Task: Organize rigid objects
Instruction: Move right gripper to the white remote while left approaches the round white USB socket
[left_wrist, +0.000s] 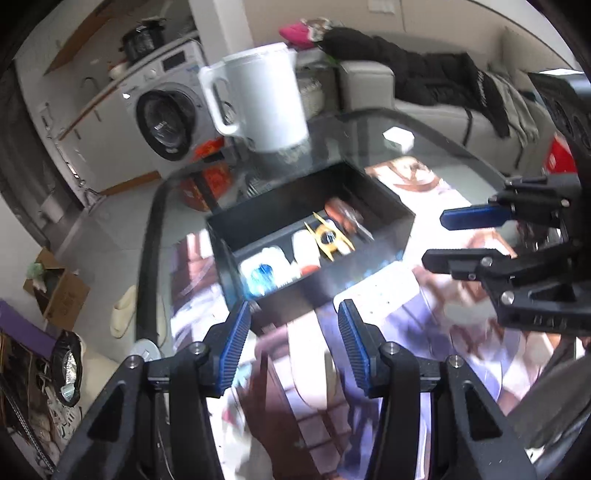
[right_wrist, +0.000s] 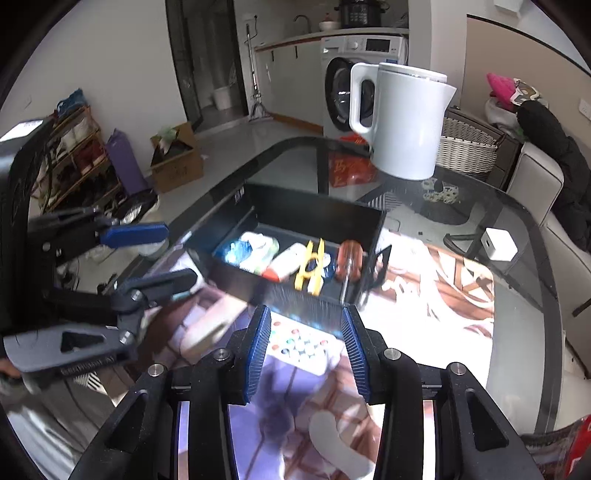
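No text can be read with certainty. The red package below the white kettle carries gold characters, too blurred to make out. The cardboard box left of that kettle shows dark print on its side, also illegible.

I'm looking at a glass table with a dark rim. A black box sits on it, my landmark. Beyond the box stands a white kettle. Right of the box lies a small white cube. Just in front of the box lies a white remote.
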